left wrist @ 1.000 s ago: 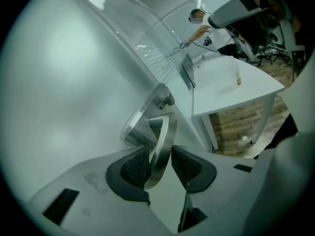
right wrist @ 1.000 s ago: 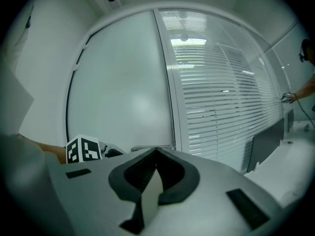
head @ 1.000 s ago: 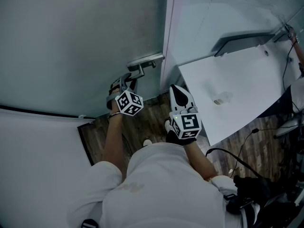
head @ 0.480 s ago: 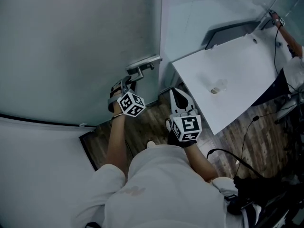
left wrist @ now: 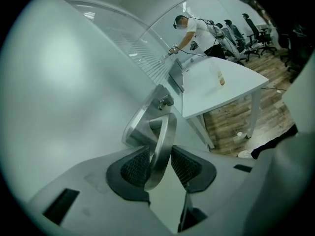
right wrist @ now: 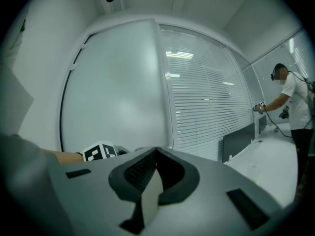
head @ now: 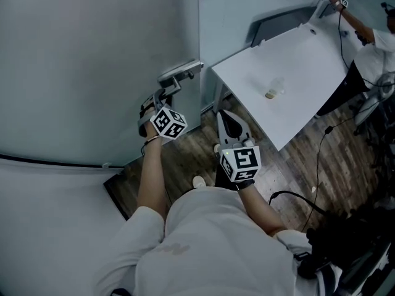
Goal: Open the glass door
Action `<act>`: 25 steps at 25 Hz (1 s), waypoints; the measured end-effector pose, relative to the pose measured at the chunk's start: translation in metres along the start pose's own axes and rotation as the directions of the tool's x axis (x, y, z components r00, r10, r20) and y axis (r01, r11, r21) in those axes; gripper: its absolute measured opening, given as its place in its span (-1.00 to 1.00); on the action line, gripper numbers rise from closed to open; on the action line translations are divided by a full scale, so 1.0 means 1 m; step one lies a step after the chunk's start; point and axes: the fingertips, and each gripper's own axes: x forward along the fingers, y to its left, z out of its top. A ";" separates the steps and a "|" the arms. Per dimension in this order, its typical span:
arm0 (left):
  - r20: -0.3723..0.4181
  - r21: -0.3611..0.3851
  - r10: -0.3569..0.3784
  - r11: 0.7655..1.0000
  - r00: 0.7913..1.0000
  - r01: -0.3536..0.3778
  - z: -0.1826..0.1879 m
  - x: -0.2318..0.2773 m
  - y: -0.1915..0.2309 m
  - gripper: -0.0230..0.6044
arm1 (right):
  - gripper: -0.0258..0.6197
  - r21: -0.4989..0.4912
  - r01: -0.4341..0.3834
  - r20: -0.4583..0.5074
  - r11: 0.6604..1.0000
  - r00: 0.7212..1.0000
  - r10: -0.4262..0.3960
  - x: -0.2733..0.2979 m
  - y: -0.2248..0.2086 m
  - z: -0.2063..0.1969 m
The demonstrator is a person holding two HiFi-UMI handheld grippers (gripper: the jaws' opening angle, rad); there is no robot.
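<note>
The frosted glass door (head: 92, 60) fills the left of the head view, with its metal handle (head: 179, 73) near the door's free edge. My left gripper (head: 162, 97) is shut on the handle. In the left gripper view the curved steel handle (left wrist: 161, 141) runs between the ribbed pads (left wrist: 135, 166) of the left gripper (left wrist: 160, 163). My right gripper (head: 227, 117) hovers beside the door edge, apart from the handle. In the right gripper view the right gripper (right wrist: 156, 154) is shut, its jaws meeting at the tip with nothing between them.
A white table (head: 290, 73) with a small bottle (head: 270, 94) stands right of the door. Another person (head: 376, 48) stands at its far end. Cables (head: 321, 165) lie on the wood floor. A glass partition with blinds (right wrist: 206, 97) is beside the door.
The door edge and handle have shifted left in the head view, the left gripper staying on the handle. More of the table and the room beyond now shows.
</note>
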 end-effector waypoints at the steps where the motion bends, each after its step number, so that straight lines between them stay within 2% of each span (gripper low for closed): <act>1: 0.001 0.003 0.002 1.000 1.000 -0.002 0.000 -0.001 -0.001 -0.49 | -0.91 0.002 0.012 0.000 1.000 1.000 -0.012 -0.006 0.001 -0.002; 9: -0.003 0.013 -0.012 1.000 1.000 0.012 0.004 -0.008 -0.015 -0.49 | -0.91 -0.021 0.070 0.012 0.997 0.998 -0.070 -0.052 -0.006 0.001; 11: -0.028 0.100 0.009 0.995 1.000 -0.006 0.001 -0.010 -0.019 -0.49 | -0.91 -0.032 0.077 0.030 0.997 0.997 -0.076 -0.059 -0.007 0.008; 13: -0.063 0.216 0.046 0.976 0.997 -0.031 -0.002 -0.012 -0.022 -0.49 | -0.91 -0.038 0.079 0.043 0.996 0.996 -0.078 -0.062 -0.009 0.013; 14: -0.074 0.240 0.056 0.970 0.996 -0.037 -0.002 -0.013 -0.024 -0.49 | -0.91 -0.040 0.078 0.047 0.996 0.996 -0.077 -0.063 -0.010 0.015; 20: -0.073 0.194 0.064 0.980 0.995 -0.049 0.002 -0.024 -0.030 -0.49 | -0.91 -0.063 0.048 0.080 0.997 0.996 -0.043 -0.079 -0.006 0.036; 25: -0.132 0.219 0.083 0.974 0.988 -0.052 -0.002 -0.029 -0.031 -0.49 | -0.91 -0.069 0.051 0.057 0.996 0.997 -0.047 -0.110 -0.020 0.032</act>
